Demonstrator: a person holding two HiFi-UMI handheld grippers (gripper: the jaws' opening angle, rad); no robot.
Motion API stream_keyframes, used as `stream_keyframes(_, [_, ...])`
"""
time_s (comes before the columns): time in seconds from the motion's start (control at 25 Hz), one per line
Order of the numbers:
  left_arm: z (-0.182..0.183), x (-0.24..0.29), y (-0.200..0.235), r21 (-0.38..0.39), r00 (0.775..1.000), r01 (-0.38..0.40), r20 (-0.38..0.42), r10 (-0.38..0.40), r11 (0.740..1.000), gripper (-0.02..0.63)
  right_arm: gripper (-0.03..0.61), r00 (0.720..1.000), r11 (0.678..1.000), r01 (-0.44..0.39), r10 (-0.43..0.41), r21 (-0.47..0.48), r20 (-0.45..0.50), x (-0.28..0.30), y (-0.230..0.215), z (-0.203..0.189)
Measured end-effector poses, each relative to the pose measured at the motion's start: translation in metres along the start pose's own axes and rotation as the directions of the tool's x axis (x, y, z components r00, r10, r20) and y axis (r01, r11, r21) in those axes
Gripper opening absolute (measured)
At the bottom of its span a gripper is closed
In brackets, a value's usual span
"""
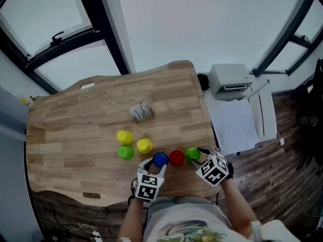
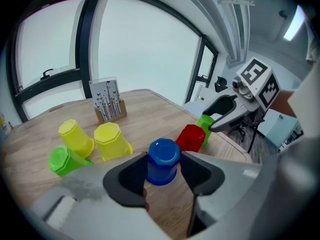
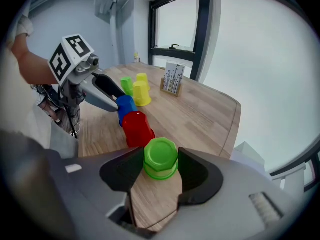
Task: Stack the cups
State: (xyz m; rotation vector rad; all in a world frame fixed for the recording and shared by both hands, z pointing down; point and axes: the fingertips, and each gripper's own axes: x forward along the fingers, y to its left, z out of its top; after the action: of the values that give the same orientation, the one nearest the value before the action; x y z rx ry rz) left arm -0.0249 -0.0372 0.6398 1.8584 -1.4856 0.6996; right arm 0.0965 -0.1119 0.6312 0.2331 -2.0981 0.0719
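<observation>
Several upturned cups stand on the wooden table (image 1: 75,120). Near its front edge a blue cup (image 1: 160,159), a red cup (image 1: 176,158) and a green cup (image 1: 192,153) form a row. My left gripper (image 2: 163,164) is shut on the blue cup (image 2: 162,160), with a pad against each side. The right gripper (image 3: 160,166) is likewise shut on the green cup (image 3: 160,157). Between them the red cup (image 3: 136,128) stands free. Both held cups rest on the table.
Two yellow cups (image 1: 124,136) (image 1: 144,145) and a second green cup (image 1: 125,152) cluster left of the row. A small card holder (image 1: 142,110) stands further back. A white printer (image 1: 229,78) sits past the table's right edge.
</observation>
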Motion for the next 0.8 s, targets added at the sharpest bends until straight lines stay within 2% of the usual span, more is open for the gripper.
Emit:
stream_keyframes(0.36, [0.0,0.0,-0.003,0.005,1.0,0.014,-0.001,-0.014,1.0,0.218,0.222,1.0,1.0,-0.017,0.017,0.01,0.008,-0.001,0.002,0.002])
stream_keyframes(0.4, [0.0,0.0,-0.003,0.004,1.0,0.016,0.0,-0.016,1.0,0.219,0.25,1.0,1.0,-0.023,0.023,0.015,0.017,-0.002,0.003,0.003])
stream_keyframes(0.48, [-0.001,0.0,-0.003,0.005,1.0,0.021,0.0,-0.021,1.0,0.224,0.267,0.999,0.999,-0.034,0.033,0.025,0.033,-0.005,0.005,0.006])
stream_keyframes(0.56, [-0.001,-0.001,-0.004,0.005,1.0,0.026,0.003,-0.026,1.0,0.258,0.276,0.998,0.999,-0.036,0.035,0.03,0.047,-0.01,0.006,0.01])
stream_keyframes(0.68, [0.007,-0.008,-0.002,-0.007,0.999,0.024,0.033,-0.024,1.0,0.258,0.276,0.995,0.998,-0.041,0.036,0.044,0.095,-0.02,0.004,0.022])
stream_keyframes(0.8, [0.017,-0.023,0.003,-0.053,0.997,0.023,0.074,-0.019,0.998,0.258,0.276,0.986,0.997,-0.05,0.038,0.066,0.16,-0.034,0.0,0.043])
